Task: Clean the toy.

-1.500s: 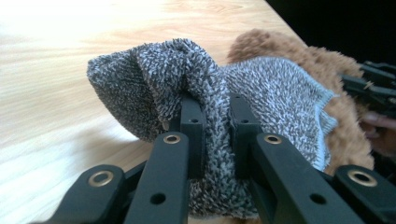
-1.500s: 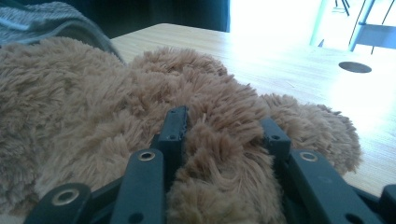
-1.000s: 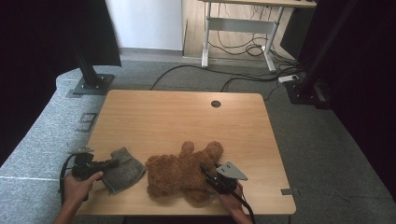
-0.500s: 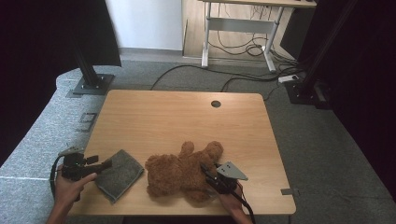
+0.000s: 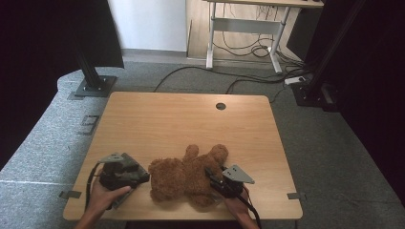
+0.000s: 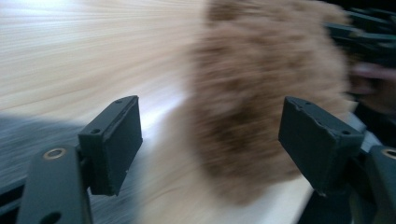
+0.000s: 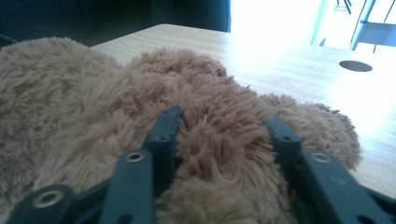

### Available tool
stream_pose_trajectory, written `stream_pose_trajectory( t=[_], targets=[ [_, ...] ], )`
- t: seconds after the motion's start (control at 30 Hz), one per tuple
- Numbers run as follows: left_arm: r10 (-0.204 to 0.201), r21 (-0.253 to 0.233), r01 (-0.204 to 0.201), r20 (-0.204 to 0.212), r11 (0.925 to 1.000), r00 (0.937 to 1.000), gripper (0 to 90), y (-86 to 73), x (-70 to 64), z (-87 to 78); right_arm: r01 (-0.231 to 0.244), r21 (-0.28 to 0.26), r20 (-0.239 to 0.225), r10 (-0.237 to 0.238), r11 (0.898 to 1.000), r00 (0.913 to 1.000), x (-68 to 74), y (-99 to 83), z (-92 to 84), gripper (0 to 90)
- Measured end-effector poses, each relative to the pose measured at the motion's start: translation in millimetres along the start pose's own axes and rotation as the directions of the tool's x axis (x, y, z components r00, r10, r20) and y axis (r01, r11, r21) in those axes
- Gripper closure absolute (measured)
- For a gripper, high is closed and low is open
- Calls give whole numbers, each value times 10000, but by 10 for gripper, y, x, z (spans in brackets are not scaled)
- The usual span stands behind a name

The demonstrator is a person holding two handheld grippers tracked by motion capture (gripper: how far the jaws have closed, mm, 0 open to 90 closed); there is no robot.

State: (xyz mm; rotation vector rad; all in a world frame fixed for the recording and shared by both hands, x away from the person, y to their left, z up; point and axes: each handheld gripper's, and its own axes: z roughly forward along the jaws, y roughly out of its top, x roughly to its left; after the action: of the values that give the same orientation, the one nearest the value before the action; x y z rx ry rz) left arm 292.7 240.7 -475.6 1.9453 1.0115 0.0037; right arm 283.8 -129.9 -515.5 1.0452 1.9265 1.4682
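Note:
A brown teddy bear point(image 5: 188, 176) lies flat near the table's front edge. My left gripper point(image 5: 143, 174) hovers just left of its head, jaws wide apart after opening within the last second. In the left gripper view the blurred bear point(image 6: 261, 107) lies ahead of that gripper point(image 6: 217, 140), and neither pad touches it. My right gripper point(image 5: 211, 174) reaches into the bear's right side. Its jaws point(image 7: 224, 126) have just been opening, and a limb of plush point(image 7: 219, 140) still bulges between them against both pads. A grey cloth edge point(image 5: 123, 198) peeks out under the left hand.
The wooden table point(image 5: 191, 124) has a round cable hole point(image 5: 220, 106) at its back. Both hands are close to its front edge. On the carpet behind stand a black stand base point(image 5: 93, 87) and white desk legs point(image 5: 243, 47) with loose cables.
The left gripper let go of the grey cloth, which flattened onto the table. It then swung right, over the cloth, up to the bear's head. The right gripper stayed put in the bear.

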Motion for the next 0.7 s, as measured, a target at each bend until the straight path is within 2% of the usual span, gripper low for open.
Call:
stream_pose_trajectory(
  t=[0.1,0.2,0.27,0.4,0.5,0.6,0.7],
  targets=[
    [271,363,-279,232,9990,9994,163,15,-175,173,-330,-134,-369,325,9994,9988,-48,43,-71,427],
    [391,526,-384,-123,9979,9992,133,-3,-255,280,-484,-149,-485,476,9987,9977,-84,70,-205,357],
    [278,517,-268,-182,9983,9994,122,-28,-265,324,-532,-80,-459,528,9985,9975,-117,43,-303,320],
    [254,498,-239,-309,9985,9992,133,-50,-278,358,-685,678,-372,711,9953,9968,-206,-102,-418,272],
    [271,550,-249,-396,9982,9988,146,-41,-268,389,-748,1137,-590,819,9907,9949,-207,-162,-386,270],
    [175,591,-150,-431,9981,9989,167,-2,-204,425,-567,1470,-887,703,9875,9936,-160,-183,-282,267],
    [-23,601,50,-461,9982,9989,187,80,-102,477,-360,1654,-817,501,9856,9954,-140,-186,-161,263]
  ],
)
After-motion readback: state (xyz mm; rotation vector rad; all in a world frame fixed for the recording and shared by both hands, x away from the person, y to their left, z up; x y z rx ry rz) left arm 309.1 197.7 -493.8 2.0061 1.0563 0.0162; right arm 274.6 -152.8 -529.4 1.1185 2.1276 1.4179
